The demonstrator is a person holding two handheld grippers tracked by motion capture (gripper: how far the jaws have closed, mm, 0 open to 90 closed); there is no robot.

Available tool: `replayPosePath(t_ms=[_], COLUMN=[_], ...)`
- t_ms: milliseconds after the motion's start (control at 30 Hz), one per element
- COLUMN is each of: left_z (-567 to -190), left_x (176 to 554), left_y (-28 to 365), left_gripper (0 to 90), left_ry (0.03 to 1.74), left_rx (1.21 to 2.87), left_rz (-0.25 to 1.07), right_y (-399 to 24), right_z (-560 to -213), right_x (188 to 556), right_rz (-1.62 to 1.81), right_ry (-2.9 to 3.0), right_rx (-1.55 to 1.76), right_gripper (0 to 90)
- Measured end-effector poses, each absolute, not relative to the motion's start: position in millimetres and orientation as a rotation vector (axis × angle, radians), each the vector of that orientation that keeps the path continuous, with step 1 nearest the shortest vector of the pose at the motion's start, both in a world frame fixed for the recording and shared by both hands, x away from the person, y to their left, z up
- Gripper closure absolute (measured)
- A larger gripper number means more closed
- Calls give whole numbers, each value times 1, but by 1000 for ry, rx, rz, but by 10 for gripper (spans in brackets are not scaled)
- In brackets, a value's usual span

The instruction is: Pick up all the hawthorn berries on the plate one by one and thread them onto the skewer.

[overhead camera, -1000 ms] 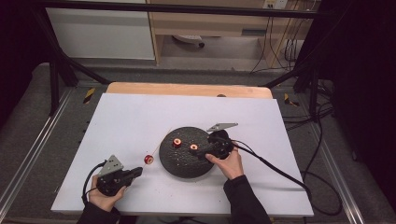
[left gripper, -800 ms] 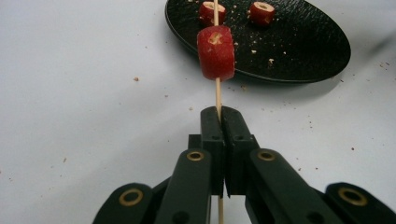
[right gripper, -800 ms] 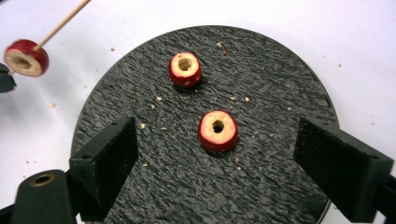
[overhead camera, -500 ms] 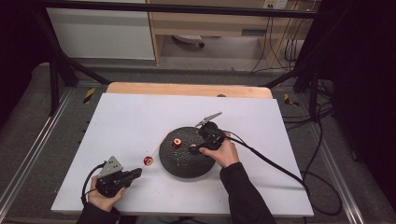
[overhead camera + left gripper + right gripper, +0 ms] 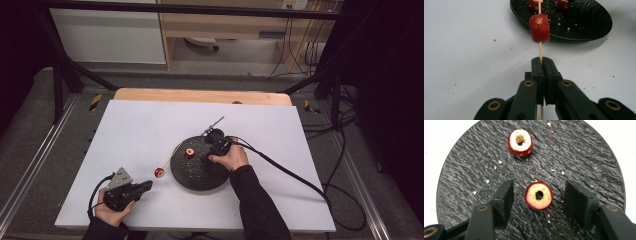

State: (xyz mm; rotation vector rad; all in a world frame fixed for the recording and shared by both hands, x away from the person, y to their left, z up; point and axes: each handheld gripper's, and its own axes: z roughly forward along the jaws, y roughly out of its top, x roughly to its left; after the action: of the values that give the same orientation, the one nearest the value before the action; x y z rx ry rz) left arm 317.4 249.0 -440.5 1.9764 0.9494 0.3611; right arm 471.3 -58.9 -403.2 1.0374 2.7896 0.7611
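Observation:
My left gripper [image 5: 541, 62] is shut on a thin wooden skewer [image 5: 540, 51] that points toward the black plate [image 5: 586, 22]. A red fruit ring [image 5: 539, 28] is threaded on the skewer; in the high view it hangs [image 5: 159, 172] just left of the plate [image 5: 195, 177]. My right gripper [image 5: 539, 195] hovers over the plate [image 5: 584, 160]. Its jaws have just been closing and stand on either side of a red ring with pale flesh [image 5: 531, 199], with a gap on both sides. A second ring [image 5: 521, 147] lies farther on.
The plate sits mid-table on a white board [image 5: 150, 125], with crumbs scattered on it and around it. The right gripper's cable [image 5: 295, 175] trails off to the right edge. A wooden strip [image 5: 200, 95] borders the board's far side.
The right hand has moved from the plate's right rim toward the far left, over the plate, and its jaws have narrowed around a ring. The left gripper and skewer have stayed put.

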Motion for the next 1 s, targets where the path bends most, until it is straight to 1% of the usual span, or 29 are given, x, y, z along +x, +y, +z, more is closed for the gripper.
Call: replayPosePath(t_ms=[300, 633, 733, 1000], left_z=[-441, -441, -441, -441], left_x=[318, 318, 318, 318], left_y=[249, 249, 249, 249], left_gripper=[882, 882, 882, 882], left_ry=[948, 945, 947, 947], left_rx=[1979, 1987, 1987, 1986], left_rz=[360, 360, 358, 357], right_y=[-58, -58, -58, -58], right_z=[-409, -411, -411, -411], right_x=[477, 479, 480, 480], right_rz=[714, 686, 679, 672], right_ry=[2838, 2858, 2861, 2861], right_rx=[1028, 1036, 1036, 1052], right_gripper=[517, 578, 593, 602])
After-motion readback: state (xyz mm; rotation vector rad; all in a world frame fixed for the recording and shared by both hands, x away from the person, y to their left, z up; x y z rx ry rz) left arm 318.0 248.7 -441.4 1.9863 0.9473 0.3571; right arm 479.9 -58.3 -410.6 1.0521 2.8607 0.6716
